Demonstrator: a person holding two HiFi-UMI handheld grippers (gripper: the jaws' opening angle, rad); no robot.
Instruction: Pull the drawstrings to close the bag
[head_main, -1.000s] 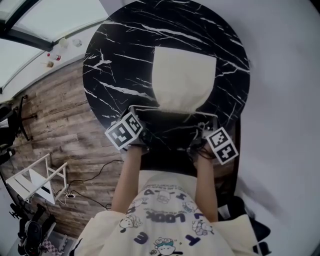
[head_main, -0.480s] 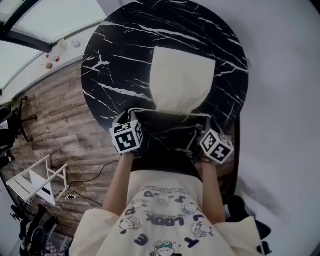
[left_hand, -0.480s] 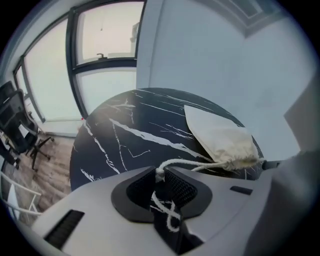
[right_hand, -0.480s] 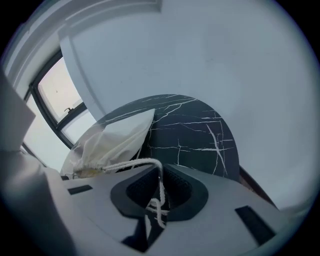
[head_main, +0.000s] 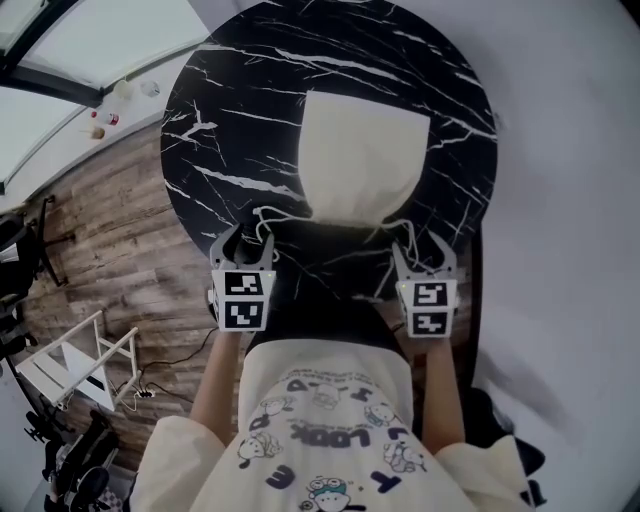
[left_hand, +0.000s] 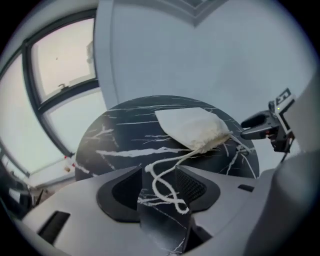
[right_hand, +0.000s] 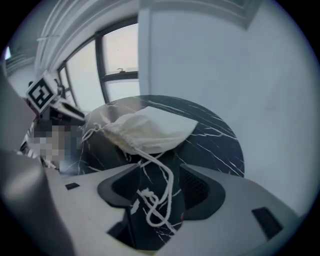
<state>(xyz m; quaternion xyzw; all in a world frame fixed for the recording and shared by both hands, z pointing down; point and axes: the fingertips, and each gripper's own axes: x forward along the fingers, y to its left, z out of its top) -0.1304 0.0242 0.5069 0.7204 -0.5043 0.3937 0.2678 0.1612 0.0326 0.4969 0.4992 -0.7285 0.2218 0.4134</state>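
A cream drawstring bag (head_main: 362, 160) lies flat on the round black marble table (head_main: 230, 110), its gathered mouth toward me. My left gripper (head_main: 243, 243) sits at the near left of the mouth. Its jaws are opening, and the left drawstring (left_hand: 162, 182) lies loose in curls on the table between them, touching neither pad. My right gripper (head_main: 424, 247) is at the near right, jaws also opening. The knotted right drawstring (right_hand: 160, 200) rests slack between its fingers. From the bag (left_hand: 195, 127) each cord runs back to its gripper.
The table's near edge runs just under both grippers, with my torso right behind it. Wooden floor (head_main: 110, 240) with a white rack (head_main: 70, 360) lies to the left, a pale wall to the right. Windows show beyond the table (right_hand: 215, 145).
Both grippers have opened and let go of the drawstrings, which now lie slack on the table. The grippers have also turned level and drawn slightly back toward me.
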